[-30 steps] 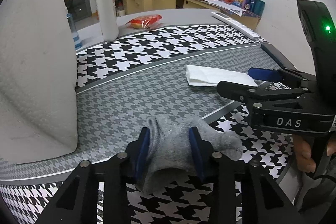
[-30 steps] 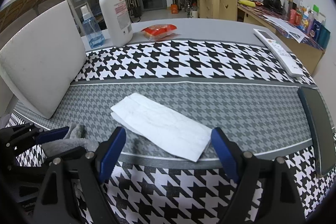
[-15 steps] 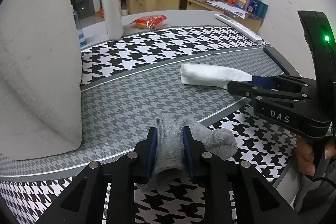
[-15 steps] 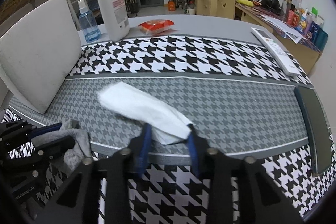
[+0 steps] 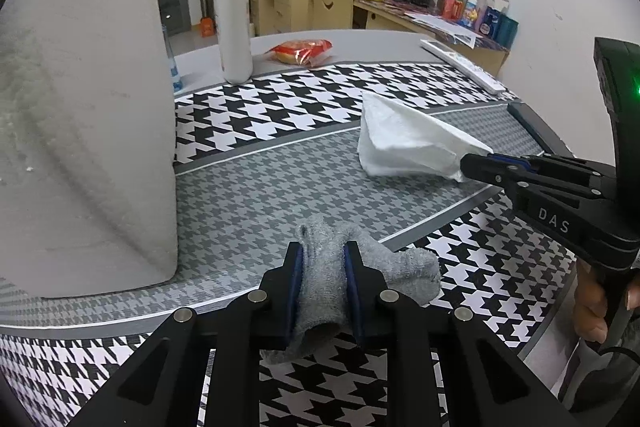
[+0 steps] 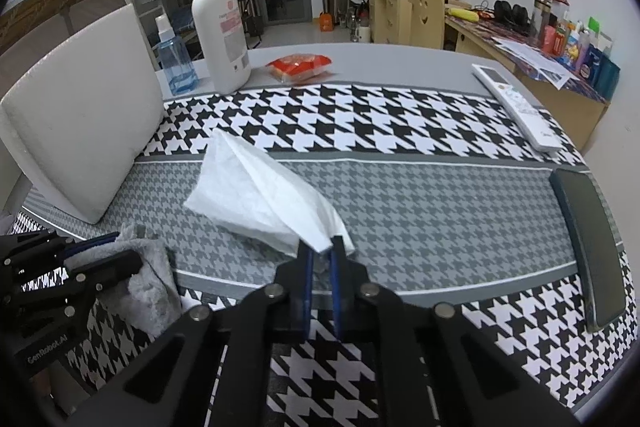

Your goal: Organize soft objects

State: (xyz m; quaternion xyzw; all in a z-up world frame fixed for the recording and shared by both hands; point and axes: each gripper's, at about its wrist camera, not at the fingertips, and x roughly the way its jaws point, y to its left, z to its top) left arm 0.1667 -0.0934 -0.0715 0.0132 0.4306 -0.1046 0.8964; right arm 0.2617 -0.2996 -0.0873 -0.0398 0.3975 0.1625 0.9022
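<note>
The grey sock (image 5: 352,275) lies bunched at the near edge of the houndstooth table mat (image 5: 280,183), just in front of the tall white foam block (image 5: 84,131), and the left gripper (image 5: 323,267) has its 2 blue pads pressed into the sock's middle, its jaws closing a little further on the soft knit; gripping it at the waist looks chosen so both ends hang evenly when it is raised. To the right of the foam block, over the mat's grey band, the white tissue (image 6: 260,195) is pinched by 1 corner in the right gripper (image 6: 320,259), whose jaws are pressed nearly together on the thin paper, and the rest of the sheet fans out away from the pinch with its far edge apparently clear of the mat. A corner hold suits something this flimsy, since the sheet trails open instead of crumpling. Both soft items are thus each in a grip, probably ready to be carried to a common spot. Behind the foam block stand a white pump bottle (image 6: 220,39) and a small blue spray bottle (image 6: 174,63); further right lie a red snack packet (image 6: 298,65), a white remote control (image 6: 516,107) and a dark phone (image 6: 590,251).
</note>
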